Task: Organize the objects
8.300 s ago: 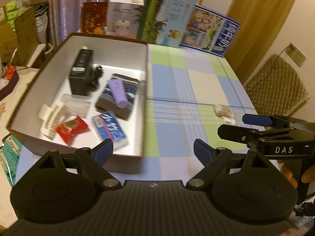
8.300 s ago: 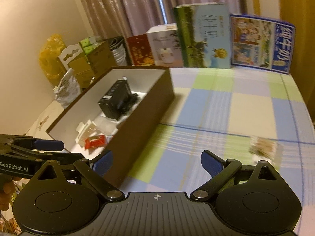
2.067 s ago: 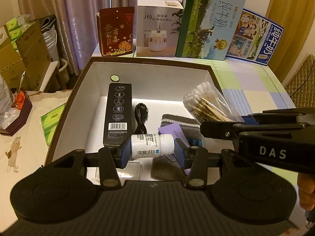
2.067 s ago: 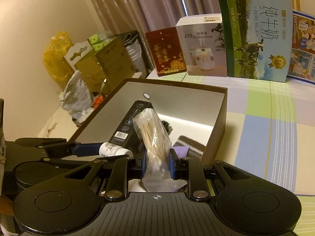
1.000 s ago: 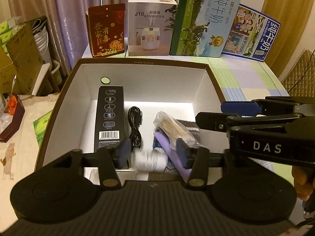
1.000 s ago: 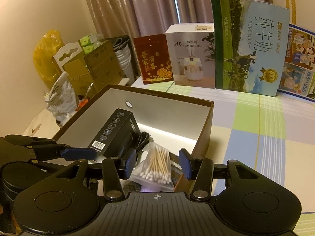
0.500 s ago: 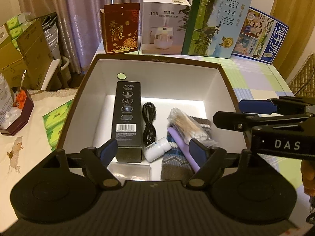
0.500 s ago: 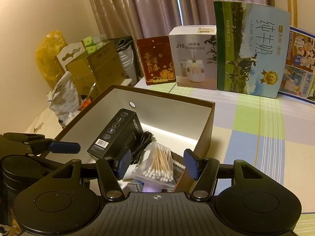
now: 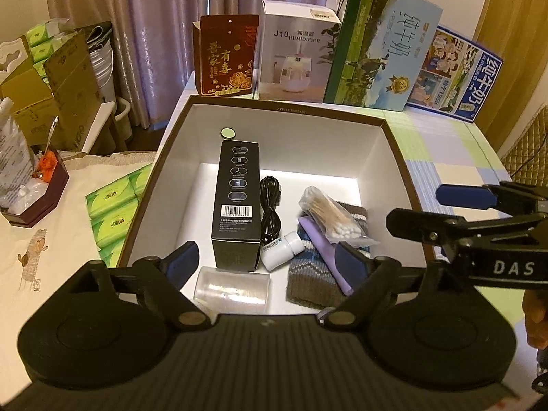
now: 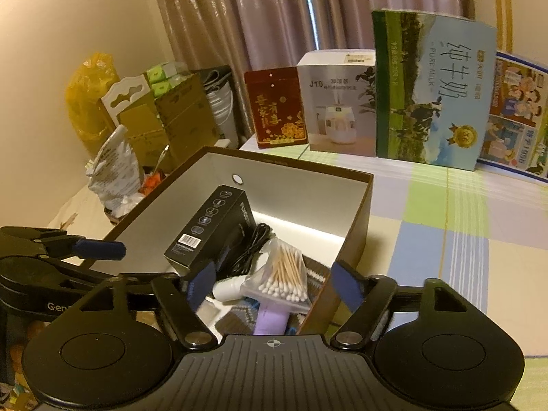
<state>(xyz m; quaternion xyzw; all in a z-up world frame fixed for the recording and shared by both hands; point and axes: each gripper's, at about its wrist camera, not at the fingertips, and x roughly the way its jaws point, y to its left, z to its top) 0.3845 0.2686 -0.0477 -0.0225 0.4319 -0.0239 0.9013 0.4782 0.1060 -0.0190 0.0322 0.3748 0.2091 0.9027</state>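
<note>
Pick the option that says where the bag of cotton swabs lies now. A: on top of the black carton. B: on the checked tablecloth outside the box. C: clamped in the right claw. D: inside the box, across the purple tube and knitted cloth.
D: the bag of cotton swabs rests inside the box over the purple tube and knitted cloth, free of either claw.

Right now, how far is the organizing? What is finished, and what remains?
Done: the cotton swab bag and the small white bottle lie inside the brown box, beside the black carton. In hand: nothing; the left gripper and right gripper are opening, empty, above the box. Left: no loose item shows on the checked tablecloth, so probably little remains.
</note>
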